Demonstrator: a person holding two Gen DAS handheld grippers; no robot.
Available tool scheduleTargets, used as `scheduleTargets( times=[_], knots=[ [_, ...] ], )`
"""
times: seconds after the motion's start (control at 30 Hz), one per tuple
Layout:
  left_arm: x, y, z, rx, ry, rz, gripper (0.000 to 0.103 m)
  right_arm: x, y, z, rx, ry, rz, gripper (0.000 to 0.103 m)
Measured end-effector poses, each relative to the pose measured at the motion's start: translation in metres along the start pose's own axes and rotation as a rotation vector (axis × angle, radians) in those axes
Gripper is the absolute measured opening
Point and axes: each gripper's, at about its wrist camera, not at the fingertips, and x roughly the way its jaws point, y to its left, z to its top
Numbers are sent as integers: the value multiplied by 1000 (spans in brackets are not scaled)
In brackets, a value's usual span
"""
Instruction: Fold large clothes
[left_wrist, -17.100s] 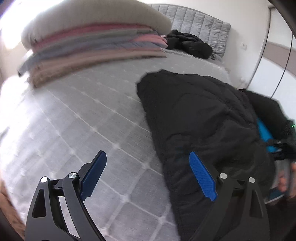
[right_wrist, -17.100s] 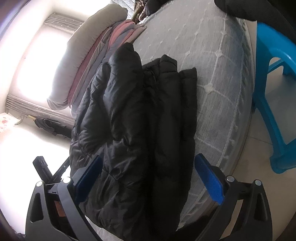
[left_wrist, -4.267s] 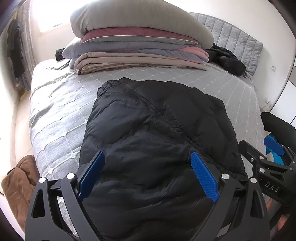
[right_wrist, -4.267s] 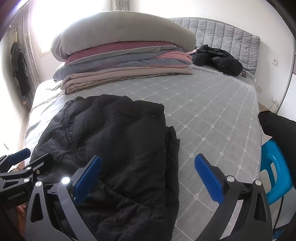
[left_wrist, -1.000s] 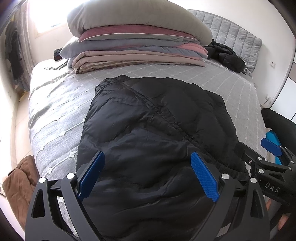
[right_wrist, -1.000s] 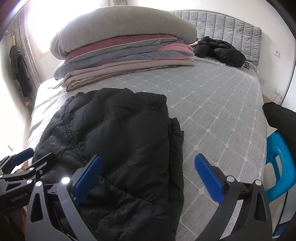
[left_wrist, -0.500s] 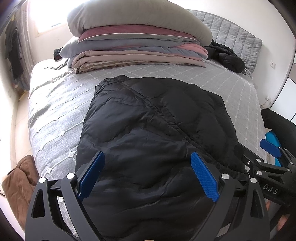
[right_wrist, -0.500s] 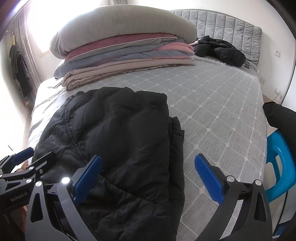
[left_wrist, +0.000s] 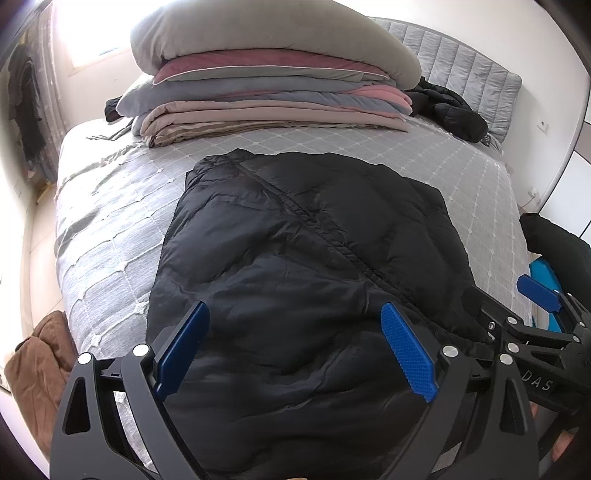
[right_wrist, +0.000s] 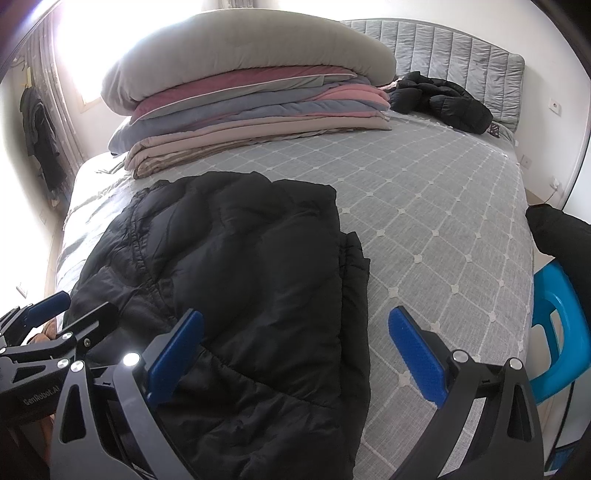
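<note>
A black puffer jacket (left_wrist: 303, 236) lies folded into a rough rectangle on the grey quilted bed (left_wrist: 110, 229), its near end at the bed's front edge. It also shows in the right wrist view (right_wrist: 236, 266). My left gripper (left_wrist: 295, 350) is open and empty, held above the jacket's near end. My right gripper (right_wrist: 295, 350) is open and empty over the jacket's right edge; it also appears at the right of the left wrist view (left_wrist: 535, 314). The left gripper appears at the lower left of the right wrist view (right_wrist: 55, 317).
A stack of folded blankets with a grey pillow on top (left_wrist: 266, 85) sits at the far side of the bed. Another black jacket (right_wrist: 443, 99) lies by the headboard. A blue plastic stool (right_wrist: 561, 332) stands right of the bed. A brown cloth (left_wrist: 33, 362) lies on the floor at left.
Over the last second almost nothing moved; both grippers stay open above the jacket. Since 17 s ago the view has swung round to face the folded jacket squarely.
</note>
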Motion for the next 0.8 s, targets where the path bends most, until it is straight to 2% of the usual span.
scheduleTargets(
  times=[0.8],
  knots=[
    [-4,-4,-2,17,-7,-1,90,1,0,1,-3,2,1,96]
  ],
)
